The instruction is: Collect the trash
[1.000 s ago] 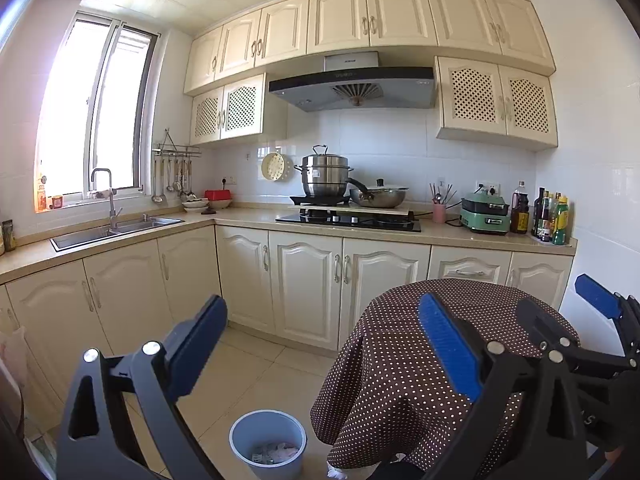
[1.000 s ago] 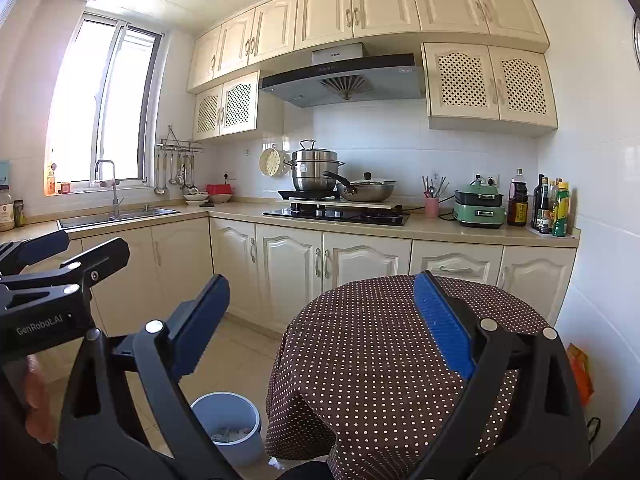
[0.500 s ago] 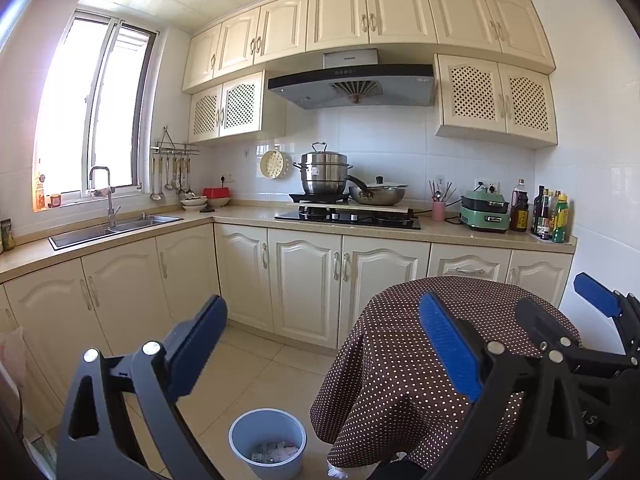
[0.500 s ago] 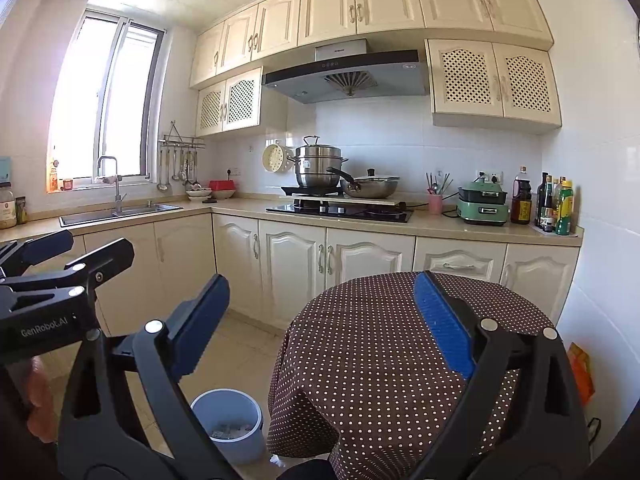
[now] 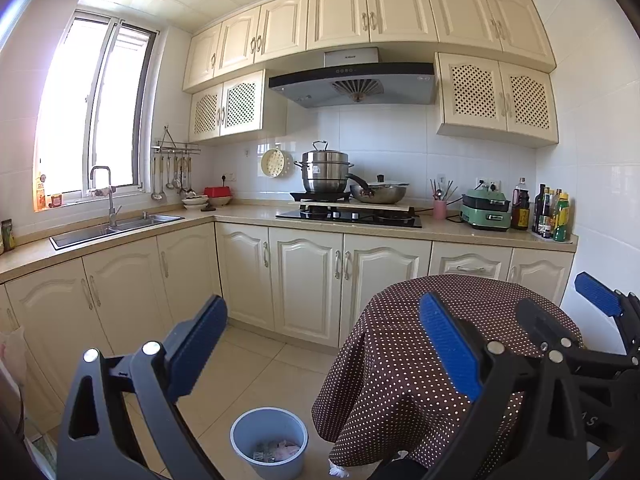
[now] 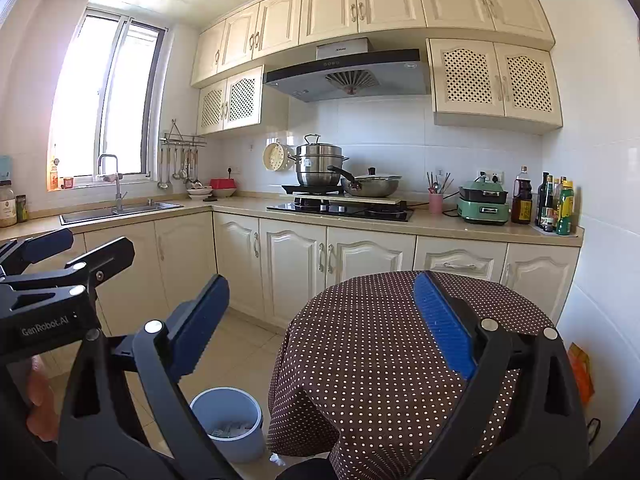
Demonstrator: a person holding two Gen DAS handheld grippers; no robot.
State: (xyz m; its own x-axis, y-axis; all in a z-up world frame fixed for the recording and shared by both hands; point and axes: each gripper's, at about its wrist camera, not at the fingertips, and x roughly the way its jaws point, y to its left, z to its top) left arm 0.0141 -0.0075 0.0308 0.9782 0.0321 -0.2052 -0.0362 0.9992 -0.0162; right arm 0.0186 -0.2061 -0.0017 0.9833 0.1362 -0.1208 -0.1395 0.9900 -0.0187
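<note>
A light blue bin [image 5: 269, 440] stands on the floor left of a round table under a brown dotted cloth [image 5: 404, 356]. Crumpled paper scraps [image 5: 278, 450] lie inside it. The bin also shows in the right wrist view [image 6: 227, 420]. My left gripper [image 5: 320, 344] is open and empty, held high above the floor. My right gripper [image 6: 320, 320] is open and empty, above the table's cloth [image 6: 372, 352]. The right gripper also shows at the right edge of the left wrist view [image 5: 576, 320], and the left gripper at the left edge of the right wrist view [image 6: 68, 252].
Cream cabinets [image 5: 304, 280] run along the back and left walls, with a sink [image 5: 116, 226], a stove with pots [image 5: 348, 212] and bottles [image 5: 552, 216] on the counter. An orange bag [image 6: 580, 372] lies by the right wall. A white scrap [image 5: 334, 469] lies beside the table's foot.
Both views have shifted only slightly. Both grippers stay open and empty.
</note>
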